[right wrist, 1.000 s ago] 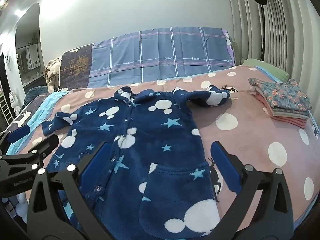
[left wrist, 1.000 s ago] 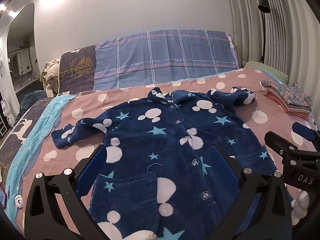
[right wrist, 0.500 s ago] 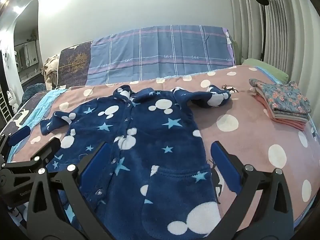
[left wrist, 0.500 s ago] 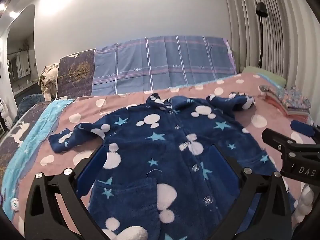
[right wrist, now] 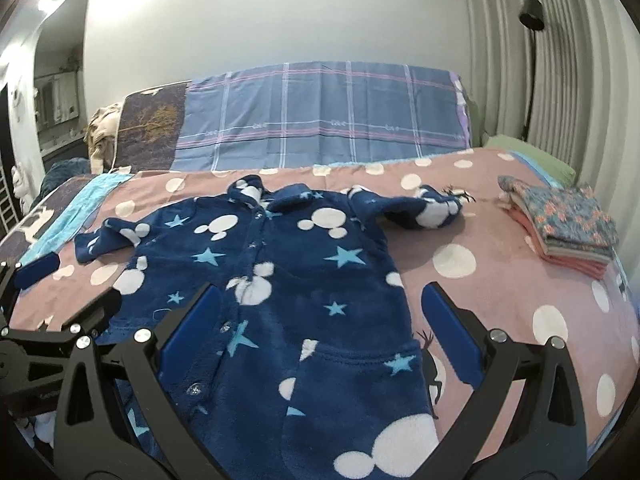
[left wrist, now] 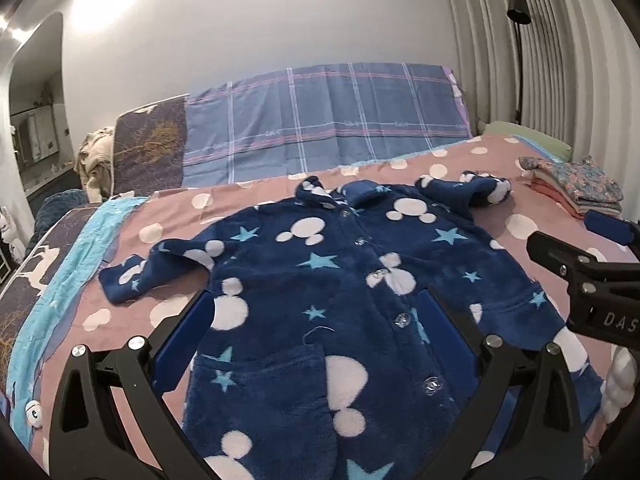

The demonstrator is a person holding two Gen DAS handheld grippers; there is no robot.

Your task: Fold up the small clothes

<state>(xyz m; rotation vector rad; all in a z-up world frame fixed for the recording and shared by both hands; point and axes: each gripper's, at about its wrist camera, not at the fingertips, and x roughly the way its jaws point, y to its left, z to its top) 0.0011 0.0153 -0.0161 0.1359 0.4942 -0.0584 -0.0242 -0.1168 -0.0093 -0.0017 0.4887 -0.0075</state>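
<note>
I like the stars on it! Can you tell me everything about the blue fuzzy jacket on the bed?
The blue fleece jacket looks soft and fuzzy, dark navy with white mouse-head shapes and light blue stars. It has a collar, a buttoned front, two front pockets and two sleeves. It lies flat, face up and unfolded, on the pink polka-dot bedspread; one sleeve is spread out, the other bunched up. Neither claw touches it.

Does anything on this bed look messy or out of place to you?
Mostly tidy. The blue fleece jacket lies flat and buttoned, but its far right sleeve is bunched up, while the left sleeve lies stretched out. The folded clothes stack looks neat.
</note>
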